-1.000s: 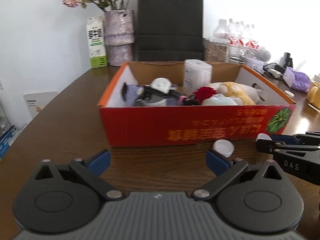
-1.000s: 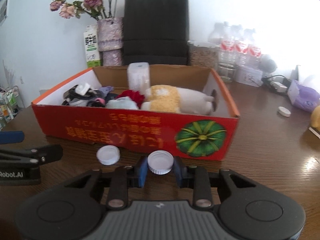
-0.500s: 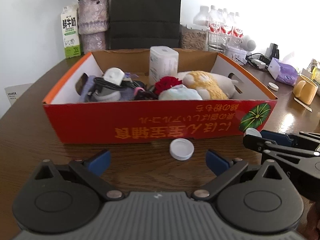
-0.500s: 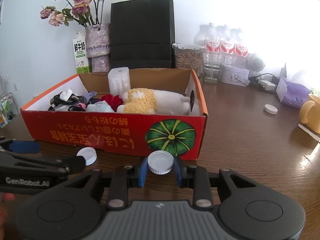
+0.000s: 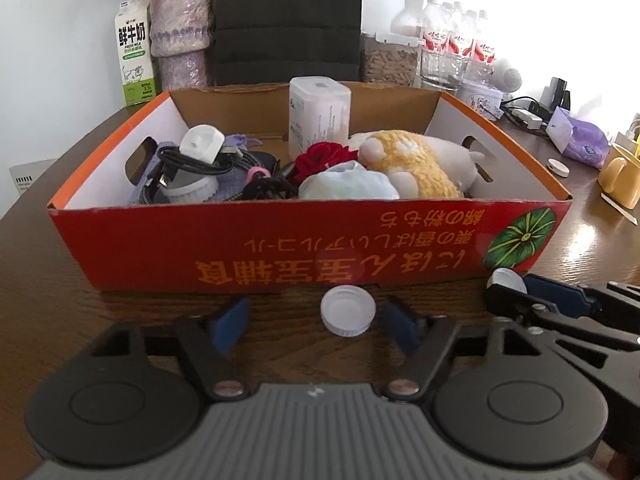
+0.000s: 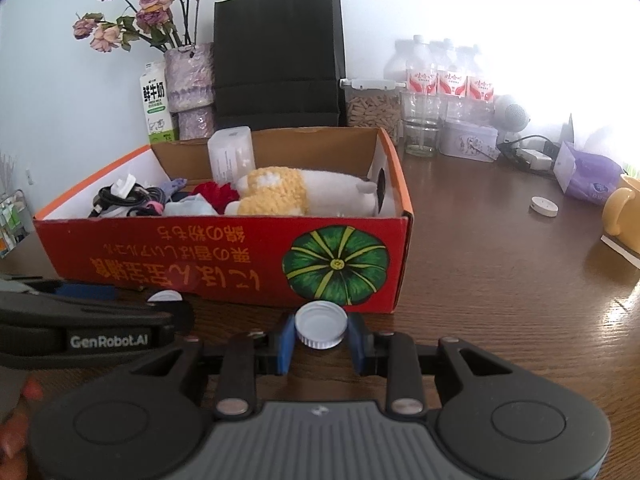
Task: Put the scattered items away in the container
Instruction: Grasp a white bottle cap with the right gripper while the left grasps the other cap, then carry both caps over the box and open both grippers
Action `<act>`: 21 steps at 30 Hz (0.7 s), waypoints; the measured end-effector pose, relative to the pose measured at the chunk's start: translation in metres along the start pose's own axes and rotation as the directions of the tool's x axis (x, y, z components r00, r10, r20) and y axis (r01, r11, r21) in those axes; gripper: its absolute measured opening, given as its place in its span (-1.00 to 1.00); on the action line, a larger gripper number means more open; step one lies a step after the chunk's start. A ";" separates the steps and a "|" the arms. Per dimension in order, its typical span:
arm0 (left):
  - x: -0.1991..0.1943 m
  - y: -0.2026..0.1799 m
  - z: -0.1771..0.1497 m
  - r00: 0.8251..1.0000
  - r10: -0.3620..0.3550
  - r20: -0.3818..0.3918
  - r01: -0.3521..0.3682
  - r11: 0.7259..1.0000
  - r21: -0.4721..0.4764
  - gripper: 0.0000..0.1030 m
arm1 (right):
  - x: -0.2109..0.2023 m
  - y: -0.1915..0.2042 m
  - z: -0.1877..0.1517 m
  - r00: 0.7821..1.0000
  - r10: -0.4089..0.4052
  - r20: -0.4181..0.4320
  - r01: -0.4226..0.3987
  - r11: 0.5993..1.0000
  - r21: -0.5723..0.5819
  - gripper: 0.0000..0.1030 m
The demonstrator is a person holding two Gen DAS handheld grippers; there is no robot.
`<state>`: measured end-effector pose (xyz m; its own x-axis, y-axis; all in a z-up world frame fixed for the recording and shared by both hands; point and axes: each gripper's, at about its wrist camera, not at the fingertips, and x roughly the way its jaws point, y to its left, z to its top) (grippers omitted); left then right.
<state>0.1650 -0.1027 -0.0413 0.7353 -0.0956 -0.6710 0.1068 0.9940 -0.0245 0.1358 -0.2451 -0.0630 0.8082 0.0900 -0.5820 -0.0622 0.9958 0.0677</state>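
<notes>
Left wrist view first: my left gripper (image 5: pixel 314 322) hangs low over the wooden table (image 5: pixel 48 300) with its blue pads spread wide, and a white bottle cap (image 5: pixel 348 315) lies on the wood between them, nearer the right pad and touching neither. Just beyond it stands the red cardboard box (image 5: pixel 280 248), holding a tangle of black cables with a white charger (image 5: pixel 192 160), a red rose (image 5: pixel 324 158), a pale blue bundle (image 5: pixel 348 186), a yellow and white plush toy (image 5: pixel 416 164) and an upright white container (image 5: pixel 320 118) near the back wall. At the right edge my right gripper (image 5: pixel 508 286) comes in sideways, pinching a second white cap (image 5: pixel 505 280). Right wrist view: my right gripper (image 6: pixel 320 340) is drawn narrow onto that second white cap (image 6: pixel 321 325), its open side up, just before the box's front wall (image 6: pixel 224 264) by the green pumpkin print (image 6: pixel 336 266). My left gripper (image 6: pixel 100 320) lies across the left, the first cap (image 6: pixel 165 296) peeking from behind it. Another small white disc (image 6: pixel 543 206) sits well apart on the right.
</notes>
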 end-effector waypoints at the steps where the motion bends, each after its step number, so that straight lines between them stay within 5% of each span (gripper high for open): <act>1: 0.000 0.000 0.000 1.000 -0.002 0.003 0.002 1.000 -0.003 0.19 | 0.000 0.000 0.000 1.000 0.002 -0.002 -0.002 1.000 0.002 -0.47; 7: -0.003 0.001 -0.001 1.000 0.020 0.015 -0.020 1.000 -0.013 -0.42 | 0.002 0.001 0.001 1.000 0.017 -0.005 -0.017 1.000 0.008 -0.47; 21: -0.020 0.011 -0.005 0.998 -0.011 0.059 0.012 1.000 -0.008 -0.43 | -0.006 0.010 0.002 0.999 0.014 0.052 -0.013 1.000 -0.026 -0.47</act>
<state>0.1477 -0.0895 -0.0318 0.7721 -0.1097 -0.6259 0.1100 0.9932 -0.0384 0.1314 -0.2354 -0.0575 0.8367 0.1030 -0.5378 -0.0875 0.9947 0.0544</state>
